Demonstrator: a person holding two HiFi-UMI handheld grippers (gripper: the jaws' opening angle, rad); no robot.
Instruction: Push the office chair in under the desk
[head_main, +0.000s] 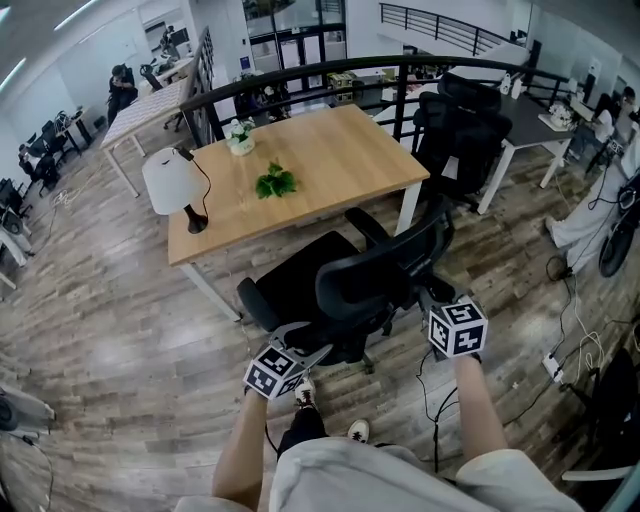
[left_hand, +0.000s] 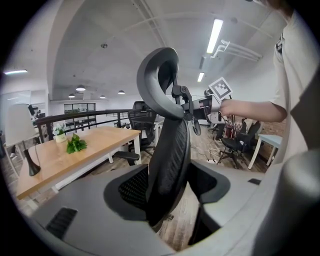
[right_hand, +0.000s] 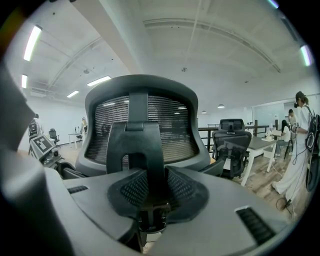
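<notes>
The black office chair stands with its seat at the near edge of the wooden desk and its back toward me. My left gripper is shut on the side edge of the mesh backrest, which fills the space between its pads. My right gripper is shut on the headrest stem, with the headrest rising just beyond it. In the left gripper view the right gripper shows at the headrest's neck. In their own views the left gripper and right gripper both hold chair parts.
On the desk stand a white lamp, a green plant sprig and a small white pot. A second black chair stands behind the desk's right corner by a black railing. Cables lie on the floor at right.
</notes>
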